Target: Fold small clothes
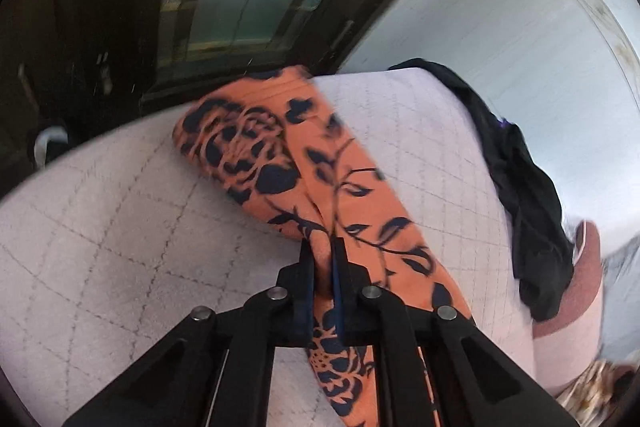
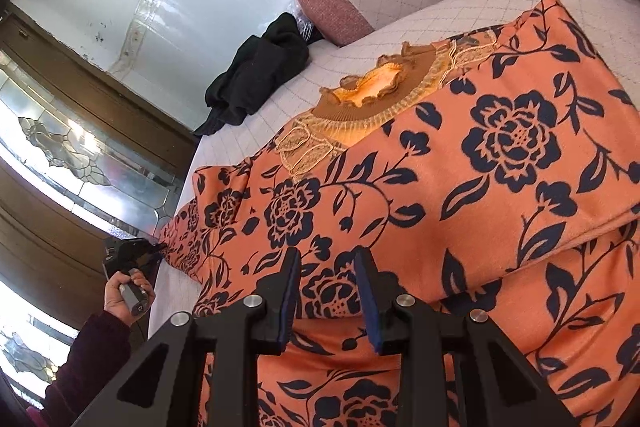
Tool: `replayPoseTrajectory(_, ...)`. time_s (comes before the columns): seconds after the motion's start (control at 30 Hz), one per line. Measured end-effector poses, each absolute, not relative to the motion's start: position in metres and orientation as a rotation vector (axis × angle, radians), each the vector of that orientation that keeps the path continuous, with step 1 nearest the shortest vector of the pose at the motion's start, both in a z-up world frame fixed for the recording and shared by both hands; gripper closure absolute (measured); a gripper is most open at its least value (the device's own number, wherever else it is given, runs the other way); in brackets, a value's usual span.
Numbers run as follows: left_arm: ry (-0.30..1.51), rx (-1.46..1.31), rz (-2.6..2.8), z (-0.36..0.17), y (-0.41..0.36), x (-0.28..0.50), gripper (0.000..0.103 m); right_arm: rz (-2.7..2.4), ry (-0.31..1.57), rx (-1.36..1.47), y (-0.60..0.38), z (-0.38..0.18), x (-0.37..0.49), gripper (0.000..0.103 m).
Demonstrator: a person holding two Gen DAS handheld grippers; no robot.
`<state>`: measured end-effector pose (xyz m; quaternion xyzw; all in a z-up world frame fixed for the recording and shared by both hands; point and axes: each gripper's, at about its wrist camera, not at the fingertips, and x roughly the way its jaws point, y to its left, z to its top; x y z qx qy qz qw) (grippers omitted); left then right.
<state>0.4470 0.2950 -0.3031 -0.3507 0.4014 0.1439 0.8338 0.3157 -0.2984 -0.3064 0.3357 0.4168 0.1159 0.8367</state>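
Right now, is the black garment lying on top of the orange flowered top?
No, the black garment lies apart from the orange flowered top, on the quilted cover near its edge.

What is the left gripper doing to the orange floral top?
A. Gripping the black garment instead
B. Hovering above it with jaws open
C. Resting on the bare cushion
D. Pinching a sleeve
D: the left gripper has its jaws closed on a sleeve of the orange floral top.
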Motion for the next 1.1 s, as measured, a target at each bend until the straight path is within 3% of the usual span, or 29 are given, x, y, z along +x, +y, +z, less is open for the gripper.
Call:
replayPoseTrajectory(0.2,0.784,-0.571,0.126,-0.234,0.235,0.438,0.097,0.219,0.84,0.747,-0.315,-0.298,0.314,0.072)
replayPoseTrajectory(0.4,0.759,-0.318,-0.09,-0.161,0.107,0.41,0.097,0.185,0.768,0.802,-0.344,-0.283,0.302,0.072)
replayPoseTrajectory(0.57,0.764,-0.149,-0.274,-0.14,-0.01,0.379,0.097,0.14,0.72,0.847,-0.377,-0.277,0.289,0.072)
replayPoseTrajectory(0.7,0.841,-0.055,-0.437,-0.165,-0.113,0.351,0.097,0.102,0.67,0.903,-0.409,-0.272,0.28,0.072)
replayPoseTrajectory(0.77,0.909,0.023,-0.508,-0.188,-0.159,0.333,0.082,0.087,0.644,0.949,-0.426,-0.272,0.273,0.072)
replayPoseTrajectory(0.83,1.008,0.094,-0.552,-0.215,-0.193,0.318,0.037,0.071,0.628,0.982,-0.439,-0.271,0.269,0.066)
replayPoseTrajectory(0.9,1.0,0.133,-0.523,-0.236,-0.199,0.293,0.033,0.04,0.606,1.006,-0.452,-0.271,0.265,0.031)
replayPoseTrajectory(1.1,0.982,-0.041,-0.39,-0.256,-0.123,0.274,0.033,0.04,0.618,0.977,-0.451,-0.269,0.273,0.029)
